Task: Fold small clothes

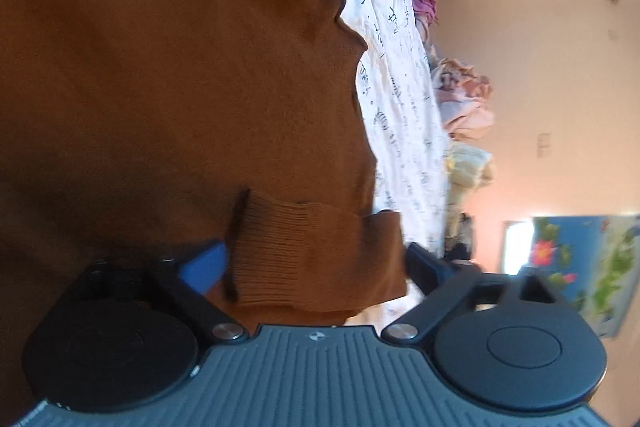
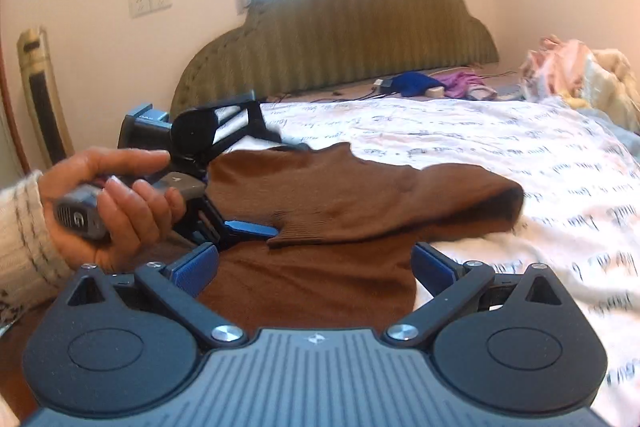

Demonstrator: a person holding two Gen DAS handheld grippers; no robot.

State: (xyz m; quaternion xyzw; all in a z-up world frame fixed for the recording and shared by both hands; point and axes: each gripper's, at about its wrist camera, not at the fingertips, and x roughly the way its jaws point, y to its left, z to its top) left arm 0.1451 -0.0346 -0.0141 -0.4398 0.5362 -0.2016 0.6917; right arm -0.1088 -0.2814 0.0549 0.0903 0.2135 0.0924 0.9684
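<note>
A brown knit sweater [image 2: 340, 187] lies flat on the bed, one sleeve folded across its body and ending in a ribbed cuff [image 2: 304, 233]. In the left wrist view the sweater [image 1: 180, 87] fills the left side. The cuff [image 1: 312, 259] sits between the wide-apart fingers of my left gripper [image 1: 314, 265], which is open. From the right wrist view a hand [image 2: 120, 203] holds that gripper, and one of its blue fingers [image 2: 248, 228] lies beside the cuff. My right gripper [image 2: 314, 275] is open over the sweater's near edge, with nothing pinched.
The sweater rests on a white sheet with handwriting print [image 2: 480, 147]. A green padded headboard [image 2: 340, 47] stands behind it. Blue and purple clothes [image 2: 416, 83] lie near the headboard. A pile of pale clothes [image 2: 580, 75] sits at the far right.
</note>
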